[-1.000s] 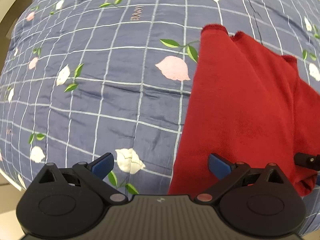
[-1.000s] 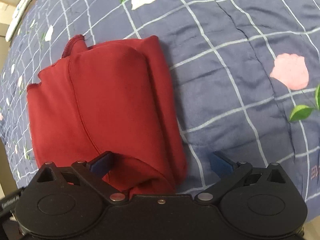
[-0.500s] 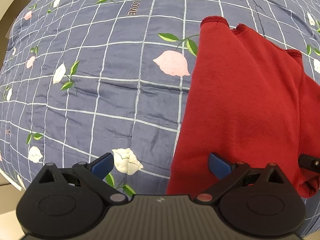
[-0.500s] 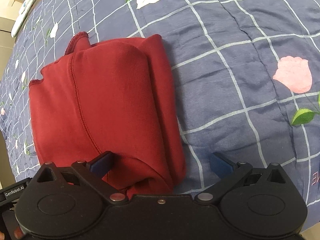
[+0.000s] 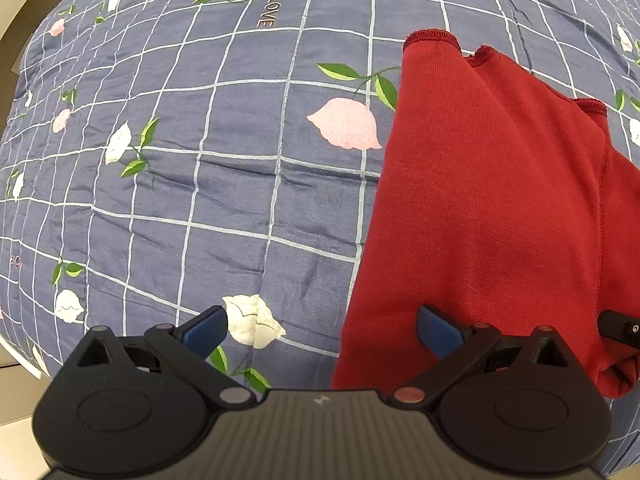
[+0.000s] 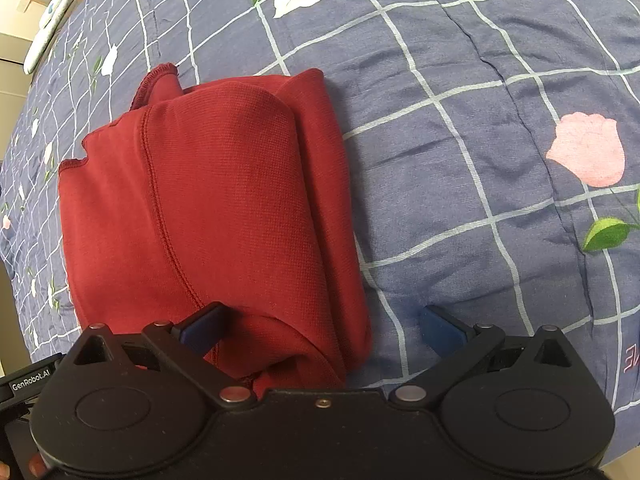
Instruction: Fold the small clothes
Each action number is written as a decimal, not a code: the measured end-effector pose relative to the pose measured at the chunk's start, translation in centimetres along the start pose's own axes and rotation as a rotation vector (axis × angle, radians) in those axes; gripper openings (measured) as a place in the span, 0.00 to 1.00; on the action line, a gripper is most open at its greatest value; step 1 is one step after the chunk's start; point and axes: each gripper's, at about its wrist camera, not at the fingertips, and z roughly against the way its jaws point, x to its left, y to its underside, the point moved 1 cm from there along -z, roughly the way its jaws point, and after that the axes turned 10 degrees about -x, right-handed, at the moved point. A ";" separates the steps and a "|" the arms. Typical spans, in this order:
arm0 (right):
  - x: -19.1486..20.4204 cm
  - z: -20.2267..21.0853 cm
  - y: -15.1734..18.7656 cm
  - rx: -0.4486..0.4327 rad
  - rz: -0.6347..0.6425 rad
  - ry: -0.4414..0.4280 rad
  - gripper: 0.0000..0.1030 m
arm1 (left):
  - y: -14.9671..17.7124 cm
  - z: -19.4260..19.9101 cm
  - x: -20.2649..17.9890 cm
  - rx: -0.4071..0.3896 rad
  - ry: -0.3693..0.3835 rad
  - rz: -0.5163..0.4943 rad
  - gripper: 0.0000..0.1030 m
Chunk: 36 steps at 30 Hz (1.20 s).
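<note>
Already the red garment (image 6: pixel 224 216) is lying as a compact, layered bundle on the blue checked quilt (image 5: pixel 200 184), with a stitched seam running down its top panel and a hemmed edge peeking out at the far end. Its right side is showing a rolled, doubled fold, so the main folds are looking done, as far as these views tell.

Both tongs are standing wide apart and gripping nothing. The left gripper (image 5: pixel 320 326) is hovering over the bundle's left edge, one blue pad above the red cloth and the other above bare quilt beside a white flower print (image 5: pixel 254 326). The right gripper (image 6: pixel 320 326) is straddling the bundle's right edge in the same way, with a pink flower print (image 6: pixel 586 150) well off to its right.

What is remaining is probably small: the near end is bulging and looking loose under the right gripper, so some tidying or flattening may be needed. No other clothes are showing in either view, and the quilt's far edge is running out of view.
</note>
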 end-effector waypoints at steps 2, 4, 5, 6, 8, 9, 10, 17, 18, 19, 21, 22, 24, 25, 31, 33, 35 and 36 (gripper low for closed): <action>0.0 0.1 0.0 -0.004 0.001 -0.002 1.00 | 0.0 0.0 0.0 0.000 -0.001 0.000 1.00; 0.0 0.2 0.1 -0.007 0.001 -0.005 1.00 | 0.0 -0.1 0.0 0.001 0.001 0.000 1.00; 0.0 0.2 0.1 -0.008 0.002 -0.005 1.00 | 0.0 -0.2 0.1 0.003 0.002 -0.001 1.00; 0.0 0.3 0.1 -0.009 0.003 -0.006 1.00 | 0.1 -0.3 0.1 0.005 0.003 -0.003 1.00; 0.0 0.2 0.1 -0.009 0.003 -0.005 1.00 | 0.0 -0.6 0.1 0.010 0.007 -0.007 1.00; 0.0 0.2 0.1 -0.008 0.004 -0.004 1.00 | 0.0 -0.7 0.1 0.014 0.008 -0.011 1.00; 0.0 0.2 0.1 -0.008 0.004 -0.004 1.00 | -0.1 -0.8 0.1 0.016 0.010 -0.016 1.00; -0.3 0.5 0.2 -0.025 -0.005 -0.015 1.00 | -1.1 -1.7 -0.8 0.021 0.021 -0.115 1.00; -0.4 0.7 0.2 -0.035 -0.019 -0.017 1.00 | -1.2 -1.8 -1.0 0.019 0.021 -0.134 1.00; -0.5 1.0 0.2 -0.058 -0.037 -0.022 1.00 | -1.3 -1.8 -1.2 0.016 0.019 -0.155 1.00; -0.6 1.8 0.0 -0.125 -0.046 -0.037 1.00 | -1.5 -1.9 -1.6 0.009 0.016 -0.191 1.00; -0.4 2.1 -0.1 -0.157 -0.032 -0.038 1.00 | -1.5 -1.9 -1.7 0.005 0.015 -0.205 1.00; 0.0 2.4 -0.3 -0.199 0.011 -0.034 1.00 | -1.5 -1.9 -1.9 0.003 0.013 -0.224 1.00; 0.2 2.4 -0.4 -0.208 0.032 -0.029 1.00 | -1.5 -1.9 -1.9 0.004 0.013 -0.230 1.00; 0.7 1.1 0.3 -0.149 0.059 0.007 1.00 | -1.6 -2.1 -1.7 0.017 0.022 -0.220 1.00; 1.3 1.0 0.6 -0.143 0.113 0.025 1.00 | -1.6 -2.0 -1.7 0.017 0.023 -0.218 1.00; 1.7 0.9 0.7 -0.122 0.143 0.044 1.00 | -1.5 -2.0 -1.8 0.016 0.023 -0.221 1.00; 1.8 0.9 0.5 -0.114 0.146 0.057 0.99 | -1.6 -2.0 -1.8 0.016 0.023 -0.223 1.00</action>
